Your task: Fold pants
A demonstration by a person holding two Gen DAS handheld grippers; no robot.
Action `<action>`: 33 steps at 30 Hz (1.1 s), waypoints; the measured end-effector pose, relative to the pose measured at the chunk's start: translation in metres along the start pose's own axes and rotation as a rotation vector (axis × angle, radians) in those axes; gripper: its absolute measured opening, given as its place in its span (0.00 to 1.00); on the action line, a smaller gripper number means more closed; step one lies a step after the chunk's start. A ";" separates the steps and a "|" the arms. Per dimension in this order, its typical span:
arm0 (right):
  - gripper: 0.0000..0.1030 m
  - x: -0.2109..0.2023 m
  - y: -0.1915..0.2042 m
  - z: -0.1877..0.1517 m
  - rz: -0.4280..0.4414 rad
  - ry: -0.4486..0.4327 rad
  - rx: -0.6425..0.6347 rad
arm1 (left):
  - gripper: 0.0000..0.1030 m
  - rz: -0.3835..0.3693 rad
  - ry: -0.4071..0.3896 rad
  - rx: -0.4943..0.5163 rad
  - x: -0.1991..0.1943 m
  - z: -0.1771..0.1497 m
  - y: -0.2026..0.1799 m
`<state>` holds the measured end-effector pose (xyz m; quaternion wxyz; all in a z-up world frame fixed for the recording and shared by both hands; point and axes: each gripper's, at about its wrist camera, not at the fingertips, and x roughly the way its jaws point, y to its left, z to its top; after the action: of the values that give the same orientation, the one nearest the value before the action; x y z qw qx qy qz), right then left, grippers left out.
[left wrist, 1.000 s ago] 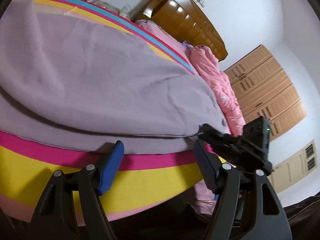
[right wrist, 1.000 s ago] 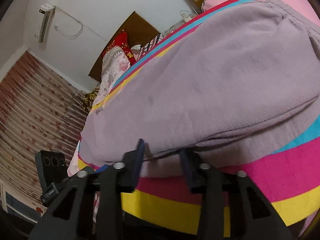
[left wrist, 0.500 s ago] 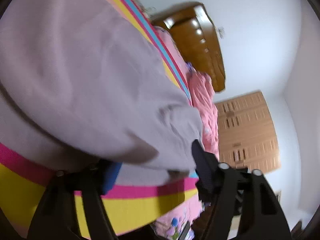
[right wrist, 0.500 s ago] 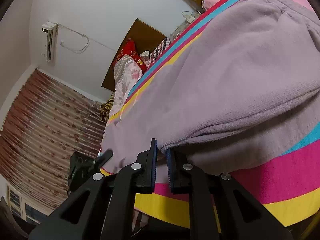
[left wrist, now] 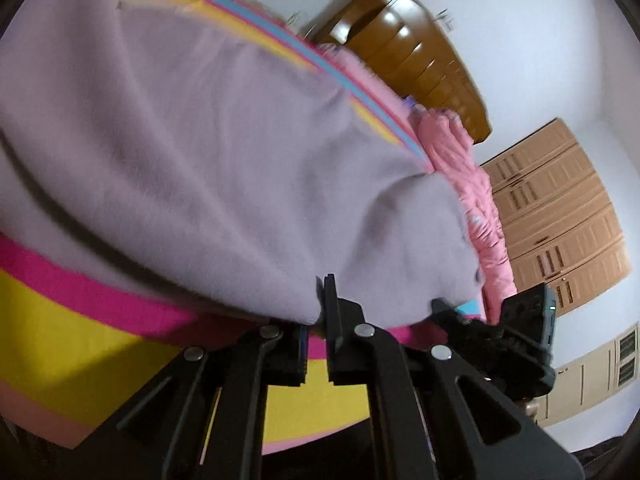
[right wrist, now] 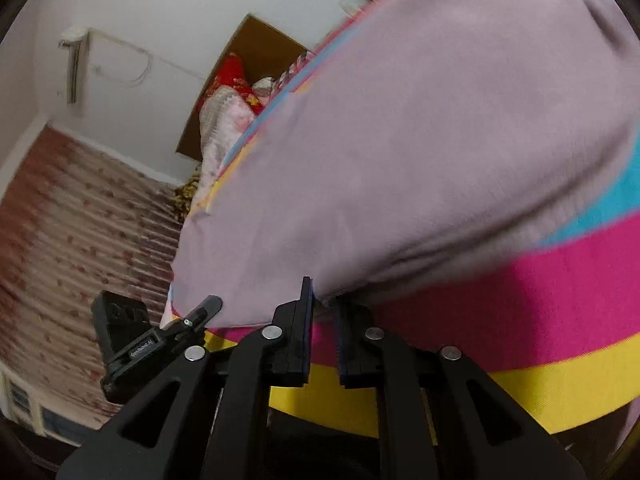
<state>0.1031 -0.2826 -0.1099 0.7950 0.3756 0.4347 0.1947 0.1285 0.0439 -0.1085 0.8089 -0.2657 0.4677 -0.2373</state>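
Lilac pants (left wrist: 224,168) spread on striped bedsheet (left wrist: 80,344), near hem lifted at both corners; left gripper (left wrist: 318,300) has just clamped down on one corner of the hem, right gripper (right wrist: 324,300) likewise pinching the other; both frames blurred

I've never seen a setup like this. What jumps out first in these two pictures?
A big sheet of lilac pants fills both views, spread over a bed cover striped in pink, yellow and blue. At the near edge, the black left gripper and right gripper each have their jaws shut on the hem. Behind are a dark wooden headboard and, in the right view, a flowered curtain.
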 end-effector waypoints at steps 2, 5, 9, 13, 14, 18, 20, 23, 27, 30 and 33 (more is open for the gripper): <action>0.08 -0.010 0.012 0.002 -0.011 -0.030 -0.046 | 0.07 -0.004 -0.016 0.043 -0.007 0.003 -0.009; 0.08 -0.010 0.016 0.003 -0.039 -0.034 -0.066 | 0.08 0.019 -0.025 0.097 -0.007 0.006 -0.018; 0.06 -0.001 -0.004 0.001 -0.013 0.000 0.021 | 0.10 0.031 0.014 0.049 0.008 0.003 -0.001; 0.37 -0.030 -0.003 0.000 -0.071 -0.094 0.008 | 0.30 0.037 0.019 0.091 0.005 0.006 -0.009; 0.38 -0.038 -0.006 0.001 -0.086 -0.119 0.016 | 0.43 0.010 0.017 0.087 0.004 0.005 -0.009; 0.38 -0.057 -0.041 0.009 -0.120 -0.177 0.126 | 0.56 -0.004 0.009 0.108 0.007 0.004 -0.017; 0.25 -0.061 -0.048 0.012 -0.124 -0.198 0.130 | 0.56 0.012 0.007 0.130 0.007 0.003 -0.018; 0.07 -0.071 -0.041 0.012 -0.154 -0.249 0.081 | 0.30 0.066 0.004 0.144 0.007 0.003 -0.018; 0.06 -0.077 -0.027 0.012 -0.218 -0.275 0.030 | 0.16 0.061 0.012 0.112 0.005 0.004 -0.008; 0.05 -0.065 -0.055 0.009 -0.222 -0.234 0.106 | 0.16 0.064 0.010 0.124 0.005 0.004 -0.007; 0.06 -0.069 -0.057 0.012 -0.214 -0.247 0.120 | 0.17 0.064 0.016 0.131 0.005 0.004 -0.007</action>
<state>0.0744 -0.3687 -0.1122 0.8347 0.3951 0.3821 0.0349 0.1328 0.0365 -0.1056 0.8280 -0.1951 0.4658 -0.2437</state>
